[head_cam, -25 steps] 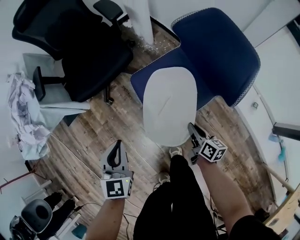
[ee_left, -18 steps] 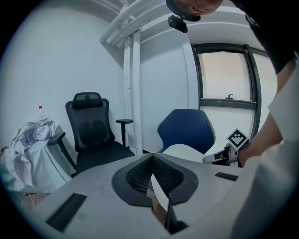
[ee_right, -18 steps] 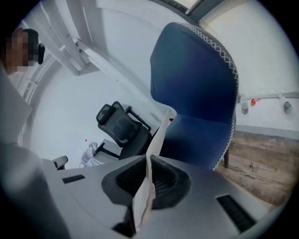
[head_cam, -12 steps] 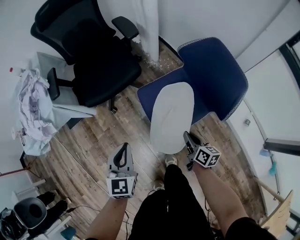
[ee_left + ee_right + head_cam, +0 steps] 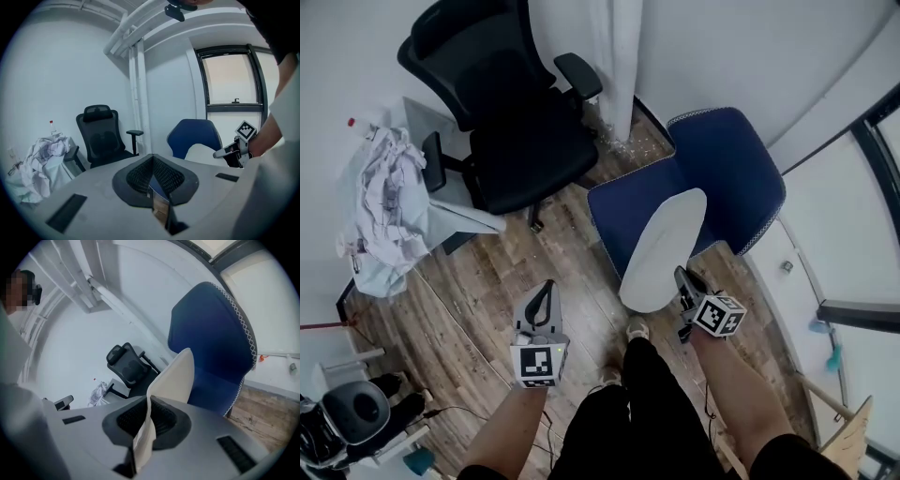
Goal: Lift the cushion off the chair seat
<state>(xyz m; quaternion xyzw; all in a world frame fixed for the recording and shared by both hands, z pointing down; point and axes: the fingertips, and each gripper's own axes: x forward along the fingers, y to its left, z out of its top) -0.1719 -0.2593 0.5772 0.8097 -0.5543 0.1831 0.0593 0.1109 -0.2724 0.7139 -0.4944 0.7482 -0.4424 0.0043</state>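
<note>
A white oval cushion (image 5: 661,248) stands tilted over the seat of the blue chair (image 5: 727,169), its near edge raised and its far end toward the backrest. My right gripper (image 5: 682,279) is shut on that near edge. In the right gripper view the cushion (image 5: 176,376) runs as a thin fold between the closed fingers of the right gripper (image 5: 149,401), in front of the blue backrest (image 5: 211,333). My left gripper (image 5: 546,286) hovers over the floor left of the chair, shut and holding nothing. In the left gripper view, its tips (image 5: 152,159) meet below the blue chair (image 5: 194,136).
A black office chair (image 5: 511,112) stands left of the blue one. A heap of crumpled cloth (image 5: 384,202) lies on a grey table at the far left. A white pipe column (image 5: 614,56) rises behind. The person's legs (image 5: 637,412) stand on the wooden floor by the chair.
The cushion has tipped up from lying flat on the seat, its near edge raised in the right gripper. Both grippers have risen.
</note>
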